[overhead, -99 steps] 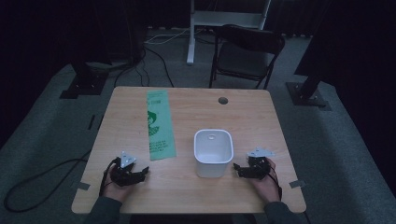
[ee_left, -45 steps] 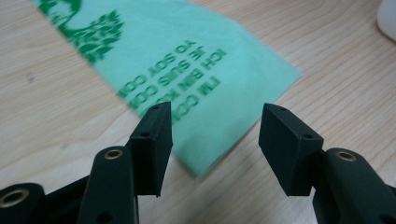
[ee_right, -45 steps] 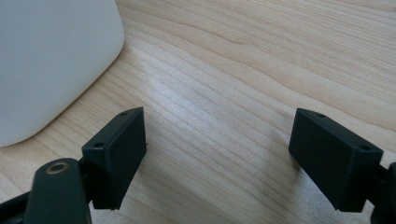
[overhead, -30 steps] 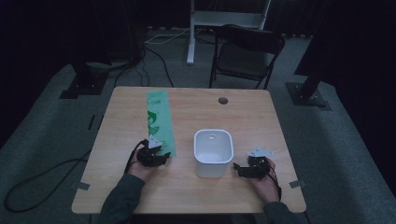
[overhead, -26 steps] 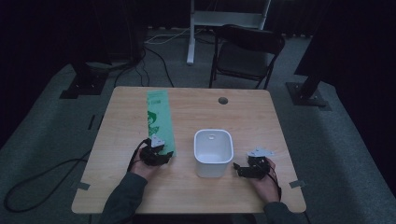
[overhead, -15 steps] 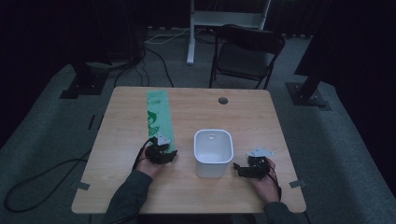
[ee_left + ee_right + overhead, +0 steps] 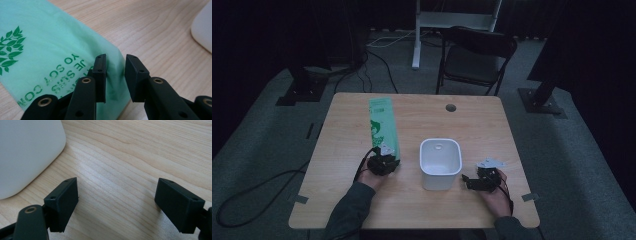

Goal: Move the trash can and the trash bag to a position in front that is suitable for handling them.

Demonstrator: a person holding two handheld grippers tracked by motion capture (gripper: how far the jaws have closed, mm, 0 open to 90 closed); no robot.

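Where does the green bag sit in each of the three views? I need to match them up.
High view: the green bag lies flat left of centre on the table, its near end at the left gripper.
Left gripper view: the bag covers the left half, with its corner between the jaws.
Right gripper view: bare wood and the tub; the bag isn't here.
Shared landmark: the white tub.
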